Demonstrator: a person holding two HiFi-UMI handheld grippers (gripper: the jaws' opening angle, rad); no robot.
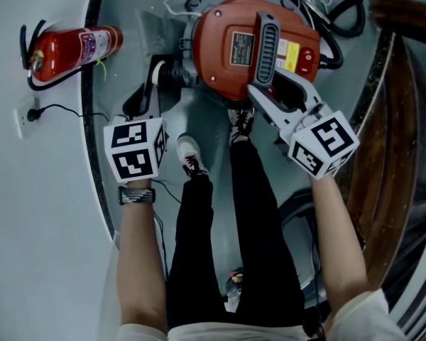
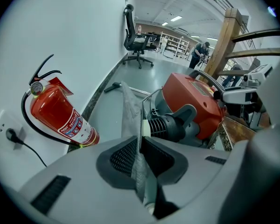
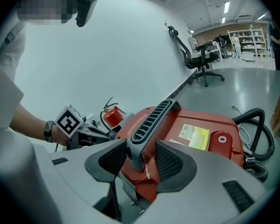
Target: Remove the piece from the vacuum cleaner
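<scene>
Vacuum [image 1: 231, 48] sits on the floor [image 2: 109, 111], just ahead of the person's feet. Two claws, two roles.

Left claw [image 2: 141, 146]: at the vacuum's left side, right by the black ribbed hose cuff [image 2: 170, 125]. Pads are pinched nearly together on a thin grey piece [image 2: 136, 171], seen edge-on, running from the pads up toward the cuff. My read: that's the part to come off. It's gripped close to the vacuum so the pull goes straight along it rather than bending it. Can't tell whether its far end is seated in the vacuum or free; the cuff hides the joint.

Right claw [image 3: 141, 155]: on top of the vacuum, straddling the near end of the grey handle [image 3: 151, 118]. Set narrow. The handle sits against one pad and a sliver of red shell shows on the other side, so it's around the handle, not clamped as far as I can see. Likely a brace: otherwise the vacuum would probably drag across the floor with the pull.

Risk: if the right claw isn't biting, the vacuum slides toward the left claw. The thin piece may also slip out of the pads or tear.

Extinguisher [image 1: 74, 48] lies further left of the vacuum, by the wall, well apart from both claws, so no interference.
</scene>
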